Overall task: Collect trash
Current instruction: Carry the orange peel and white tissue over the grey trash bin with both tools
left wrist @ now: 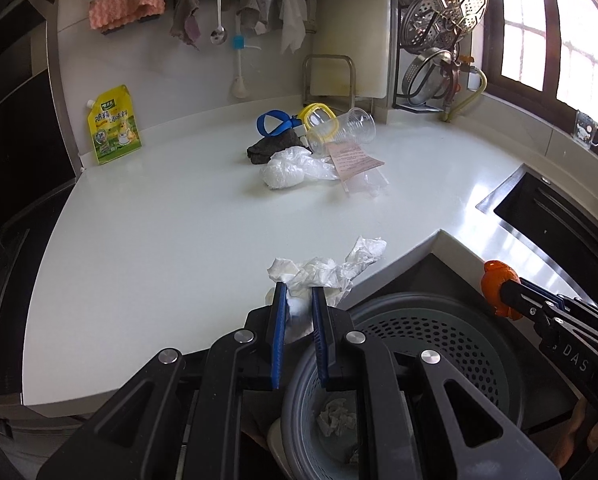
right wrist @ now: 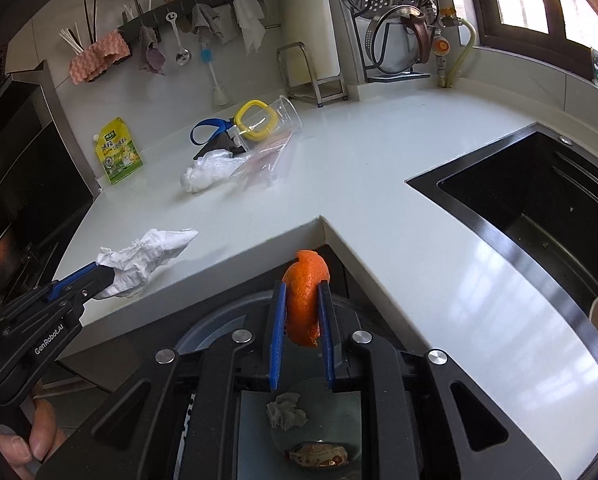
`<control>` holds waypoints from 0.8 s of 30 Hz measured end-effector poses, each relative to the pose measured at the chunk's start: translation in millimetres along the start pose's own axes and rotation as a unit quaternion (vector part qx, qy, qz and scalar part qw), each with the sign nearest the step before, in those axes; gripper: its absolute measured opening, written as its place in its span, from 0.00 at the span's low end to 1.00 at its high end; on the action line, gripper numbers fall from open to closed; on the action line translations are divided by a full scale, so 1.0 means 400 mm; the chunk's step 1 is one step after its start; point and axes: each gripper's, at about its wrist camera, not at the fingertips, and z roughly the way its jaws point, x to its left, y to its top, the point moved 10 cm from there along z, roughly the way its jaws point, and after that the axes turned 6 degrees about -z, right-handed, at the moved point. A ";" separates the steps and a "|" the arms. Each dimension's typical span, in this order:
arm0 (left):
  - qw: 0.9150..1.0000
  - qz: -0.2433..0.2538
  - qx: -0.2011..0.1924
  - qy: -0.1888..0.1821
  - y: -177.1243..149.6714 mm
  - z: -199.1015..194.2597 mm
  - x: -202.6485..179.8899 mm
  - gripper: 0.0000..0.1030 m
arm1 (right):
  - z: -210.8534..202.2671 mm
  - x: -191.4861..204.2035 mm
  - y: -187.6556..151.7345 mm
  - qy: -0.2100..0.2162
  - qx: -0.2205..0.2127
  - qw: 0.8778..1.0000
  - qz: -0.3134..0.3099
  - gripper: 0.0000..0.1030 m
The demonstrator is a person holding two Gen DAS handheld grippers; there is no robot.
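Note:
My left gripper (left wrist: 299, 294) is shut on a crumpled white tissue (left wrist: 327, 270) at the counter's front edge, beside the bin; the tissue also shows in the right wrist view (right wrist: 143, 258). My right gripper (right wrist: 302, 290) is shut on a piece of orange peel (right wrist: 305, 300) and holds it above the grey perforated trash bin (left wrist: 439, 320). The peel also shows in the left wrist view (left wrist: 499, 286). Inside the bin lie a crumpled grey paper (right wrist: 287, 410) and a brown wrapper (right wrist: 319, 454).
Farther back on the white counter (left wrist: 159, 220) lie a clear plastic cup (left wrist: 345, 128), a white plastic bag (left wrist: 291, 168), a pink paper slip (left wrist: 353, 158), a dark cloth (left wrist: 273, 148), and blue and yellow rings. A yellow pouch (left wrist: 113, 130) leans on the wall. A black sink (right wrist: 539, 208) is on the right.

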 end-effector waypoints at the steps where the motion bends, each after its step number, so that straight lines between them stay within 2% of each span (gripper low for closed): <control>1: 1.000 0.002 0.001 -0.001 -0.010 -0.007 0.000 0.13 | -0.009 0.001 -0.014 -0.002 0.001 1.000 0.002 0.15; 7: 1.000 0.010 0.004 -0.003 -0.061 -0.046 0.000 0.13 | -0.050 0.012 -0.082 -0.001 0.003 1.000 0.006 0.15; 15: 1.000 0.017 0.007 -0.019 -0.098 -0.074 -0.021 0.13 | -0.079 0.031 -0.128 0.003 0.009 1.000 0.005 0.15; 24: 0.999 0.027 0.023 -0.020 -0.141 -0.057 -0.029 0.13 | -0.071 0.056 -0.164 0.009 0.023 1.000 -0.002 0.15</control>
